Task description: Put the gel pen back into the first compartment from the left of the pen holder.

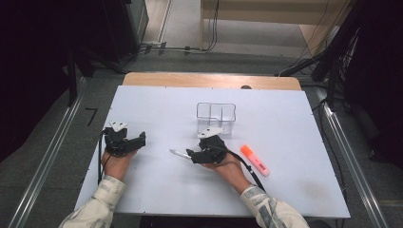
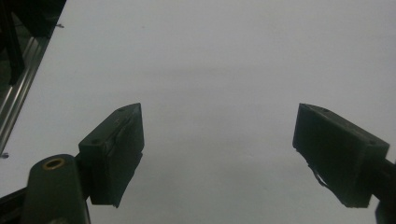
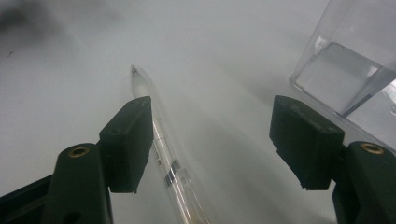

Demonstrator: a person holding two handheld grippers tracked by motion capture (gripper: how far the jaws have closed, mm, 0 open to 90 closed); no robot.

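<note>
Tabletop (image 1: 157, 102): white rectangular board, largest item; a strip of bare wood shows along its far edge. Everything listed below rests on it or is held just above it.

Organiser (image 1: 216, 117): clear plastic box with an inner divider, upright, slightly toward the far edge from the middle of the tabletop. Both compartments look empty. In the right gripper view its corner (image 3: 345, 70) stands just beyond the right-hand jaw.

Right gripper (image 1: 191, 155): held near the middle of the tabletop, just on the near side of the organiser, pointing toward the left edge. Jaws stand apart with nothing clamped between them (image 3: 212, 135).

Left gripper (image 1: 141, 138): held near the left edge, well apart from the other items. Jaws spread wide over bare white surface (image 2: 217, 149); idle.

Highlighter (image 1: 254, 160): orange, lying flat toward the right edge, beside the right forearm, apart from the organiser; untouched.

Pen (image 1: 178, 153): clear-barrelled, lying flat near the middle of the tabletop, tip pointing toward the left edge. In the right gripper view it (image 3: 161, 144) runs close along the inner face of the left-hand jaw, inside the gap; whether the jaw touches it cannot be told.

Progress, judged: the work appears to be loading writing items into the organiser. Nothing is inside yet. The pen is bracketed but not gripped; closing, lifting and placing it remain, and the highlighter probably follows
</note>
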